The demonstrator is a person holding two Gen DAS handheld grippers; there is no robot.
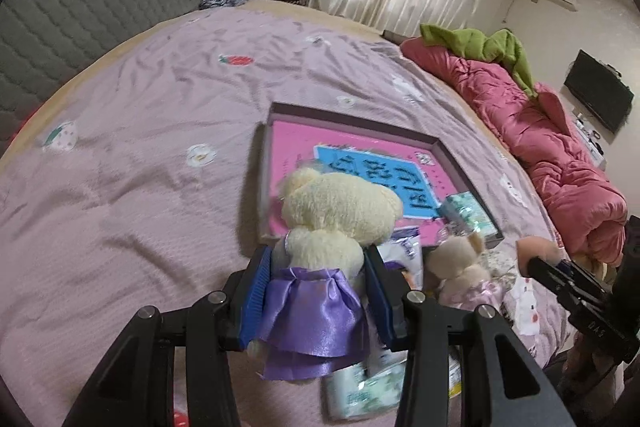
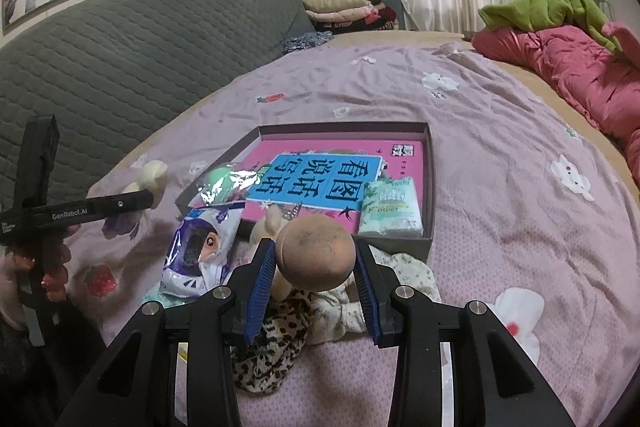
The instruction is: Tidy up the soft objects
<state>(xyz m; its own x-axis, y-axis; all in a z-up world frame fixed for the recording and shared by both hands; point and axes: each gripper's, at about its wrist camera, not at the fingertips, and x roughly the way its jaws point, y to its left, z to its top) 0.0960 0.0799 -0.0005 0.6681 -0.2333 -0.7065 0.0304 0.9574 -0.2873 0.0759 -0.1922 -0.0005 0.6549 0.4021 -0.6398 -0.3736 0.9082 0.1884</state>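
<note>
bear [image 1: 340, 215]: cream plush, fuzzy; skirt [image 1: 312, 311] of glossy purple satin
ball [image 2: 316, 253]: matt, peach-brown, speckled, smooth
pads [image 1: 256, 291]: blue, ribbed, rubbery
gripper arms [image 2: 208, 347]: matt black plastic, shiny metal screws
bag [image 2: 200, 251]: glossy crinkled foil
box [image 2: 430, 163]: matt cardboard
sheet [image 1: 140, 167]: wrinkled lilac cloth

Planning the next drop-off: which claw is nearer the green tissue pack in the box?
Right. The right claw, holding a peach ball, sits just short of the tissue pack; the left claw, holding a teddy, is farther back.
</note>
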